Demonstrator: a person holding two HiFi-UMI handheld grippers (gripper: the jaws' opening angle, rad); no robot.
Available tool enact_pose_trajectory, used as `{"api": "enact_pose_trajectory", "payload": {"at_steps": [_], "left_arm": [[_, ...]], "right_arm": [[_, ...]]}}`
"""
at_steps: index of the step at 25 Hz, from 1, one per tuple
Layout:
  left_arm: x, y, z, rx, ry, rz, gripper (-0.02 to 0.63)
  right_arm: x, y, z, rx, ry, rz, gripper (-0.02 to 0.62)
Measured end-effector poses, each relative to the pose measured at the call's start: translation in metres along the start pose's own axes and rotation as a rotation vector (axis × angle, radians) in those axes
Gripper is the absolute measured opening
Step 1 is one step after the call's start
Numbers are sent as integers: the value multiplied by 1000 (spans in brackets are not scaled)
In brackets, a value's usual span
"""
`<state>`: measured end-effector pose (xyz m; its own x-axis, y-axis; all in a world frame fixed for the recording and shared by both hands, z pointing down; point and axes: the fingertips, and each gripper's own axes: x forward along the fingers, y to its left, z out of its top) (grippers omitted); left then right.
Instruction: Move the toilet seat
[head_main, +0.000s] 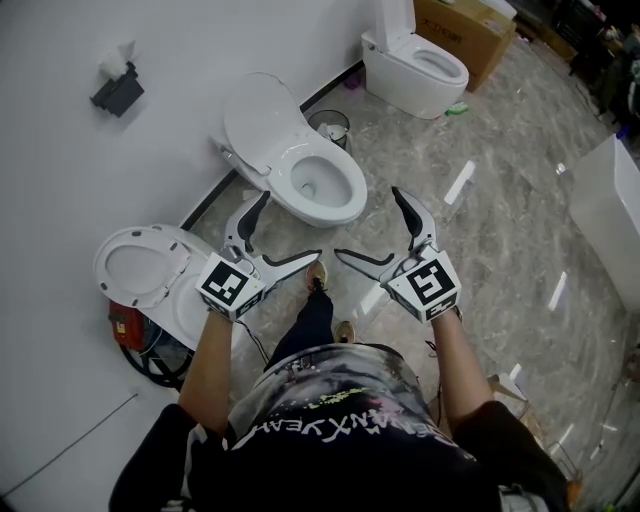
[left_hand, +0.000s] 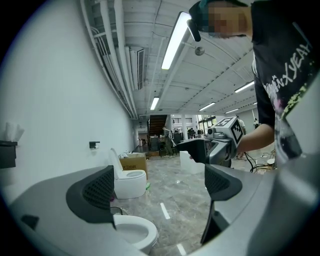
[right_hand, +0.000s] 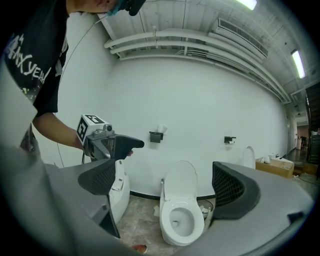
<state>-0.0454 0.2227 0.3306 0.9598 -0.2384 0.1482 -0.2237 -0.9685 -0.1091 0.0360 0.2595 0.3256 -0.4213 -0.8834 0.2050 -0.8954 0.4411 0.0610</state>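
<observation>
Both tools gape wide, nothing between their jaws. Our left tool (head_main: 291, 224) and right tool (head_main: 366, 221) hover side by side. The white oval plastic toilet seat (head_main: 352, 190) lies ahead at twelve o'clock, seemingly flat on its bowl. The white rounded lid (head_main: 262, 125) is tipped up against the wall. The seat's long axis runs eleven to five, with the hinge far and the front lip towards us. The left tool looks closer, just beside the bowl's flank.
</observation>
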Motion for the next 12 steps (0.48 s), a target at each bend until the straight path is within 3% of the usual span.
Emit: {"api": "enact_pose_trajectory", "payload": {"at_steps": [12], "left_arm": [[45,79,-13,-29,12,-22,545]], "right_arm": [[73,-55,-4,15,34,-13,584]]}}
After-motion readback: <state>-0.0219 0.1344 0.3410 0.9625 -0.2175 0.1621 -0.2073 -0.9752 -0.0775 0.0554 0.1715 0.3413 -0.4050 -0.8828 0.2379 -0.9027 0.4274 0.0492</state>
